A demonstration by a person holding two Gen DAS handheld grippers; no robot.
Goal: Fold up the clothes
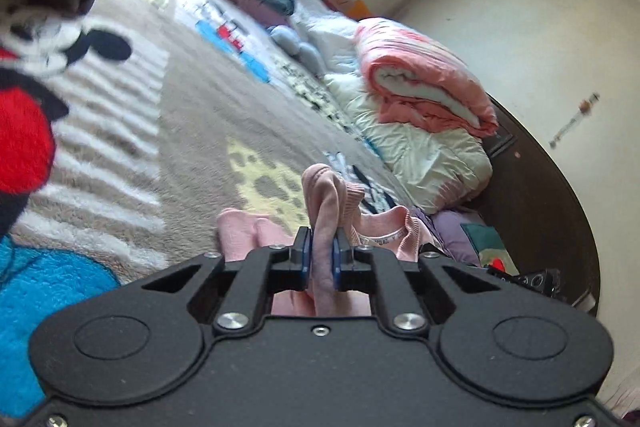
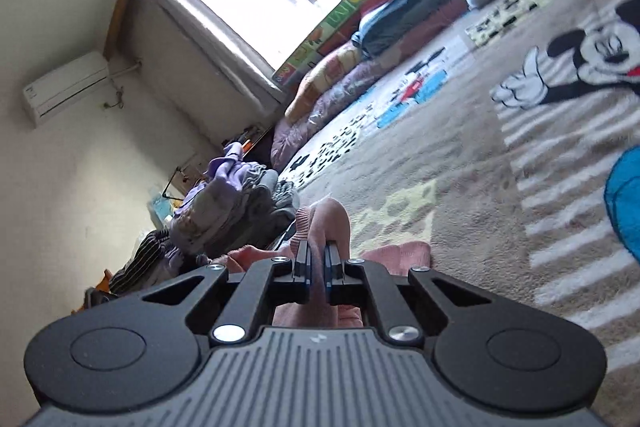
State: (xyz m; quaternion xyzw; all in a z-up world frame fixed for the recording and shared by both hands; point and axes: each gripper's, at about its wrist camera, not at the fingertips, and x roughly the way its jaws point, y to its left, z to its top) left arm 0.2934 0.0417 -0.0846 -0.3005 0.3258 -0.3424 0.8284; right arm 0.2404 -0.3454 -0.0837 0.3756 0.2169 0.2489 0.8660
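Observation:
A pink knit garment [image 1: 324, 195] with a ribbed edge is pinched between the blue pads of my left gripper [image 1: 322, 251], which is shut on it; its collar with a white label [image 1: 380, 239] hangs just right of the fingers. My right gripper [image 2: 318, 263] is shut on another fold of the same pink garment [image 2: 328, 223], which bunches up above the fingers and spreads below them [image 2: 404, 253]. Both grippers hold the cloth above a beige Mickey Mouse blanket [image 2: 460, 195].
A folded pink and white quilt [image 1: 420, 83] lies on white bedding at the right of the left wrist view. A pile of purple and grey clothes [image 2: 224, 203] sits left of the right gripper. Rolled bedding [image 2: 400, 19] lines the window side. A dark wooden edge [image 1: 552, 195] borders the wall.

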